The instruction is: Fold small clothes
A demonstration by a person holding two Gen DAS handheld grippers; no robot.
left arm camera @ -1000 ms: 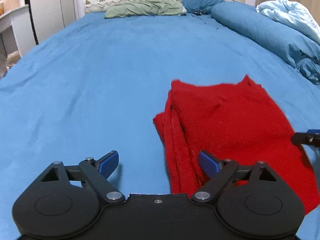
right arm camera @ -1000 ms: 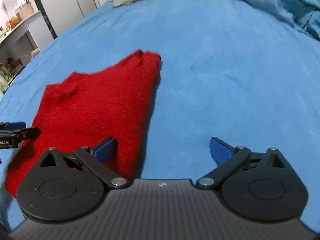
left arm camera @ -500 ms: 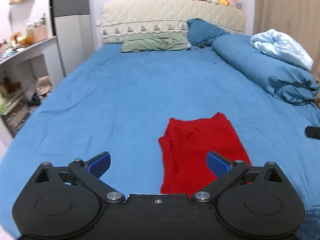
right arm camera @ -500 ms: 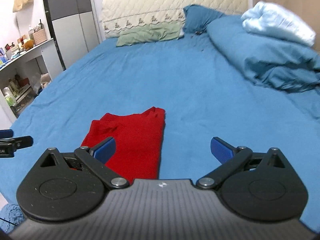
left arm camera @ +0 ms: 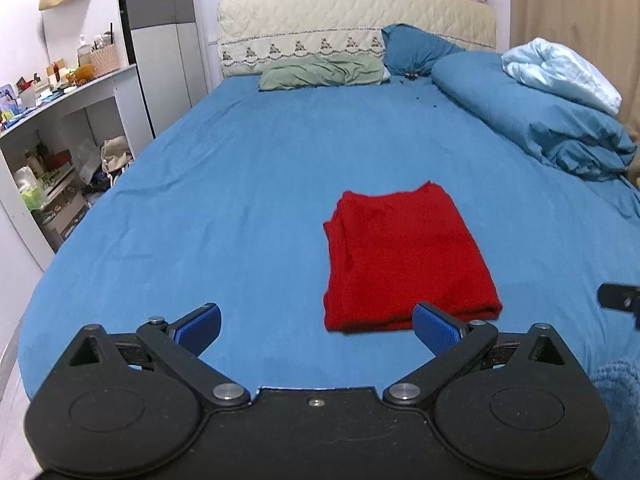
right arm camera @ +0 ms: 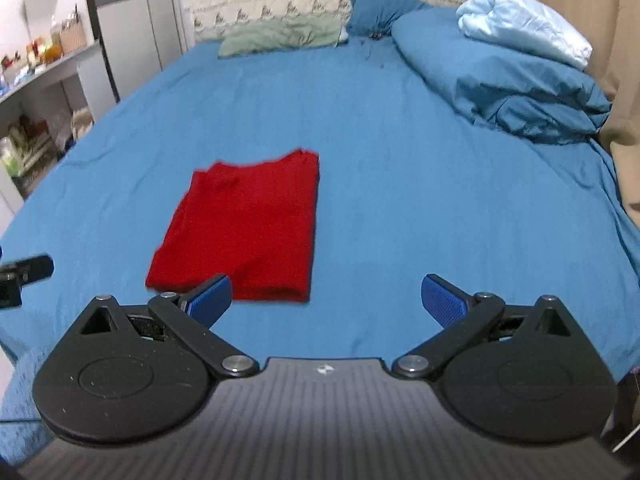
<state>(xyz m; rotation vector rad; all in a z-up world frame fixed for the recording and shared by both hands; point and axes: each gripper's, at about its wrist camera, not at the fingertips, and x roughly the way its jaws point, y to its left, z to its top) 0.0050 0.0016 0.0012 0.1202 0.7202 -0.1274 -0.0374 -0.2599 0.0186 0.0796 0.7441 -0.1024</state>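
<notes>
My left gripper (left arm camera: 316, 326) and right gripper (right arm camera: 326, 296) both hang wide open, holding nothing; the red garment (left arm camera: 404, 256) lies folded flat on the bed (left arm camera: 240, 184); this piece looks finished, I judge.

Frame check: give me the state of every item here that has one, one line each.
red garment: folded into a flat rectangle, lying on the bed, nothing gripping it.
left tongs: open, empty, clear of the garment.
right tongs: open, empty, clear of the garment.
blue duvet: bunched up along the bed's far right side.
green pillow: lying flat at the headboard.
</notes>
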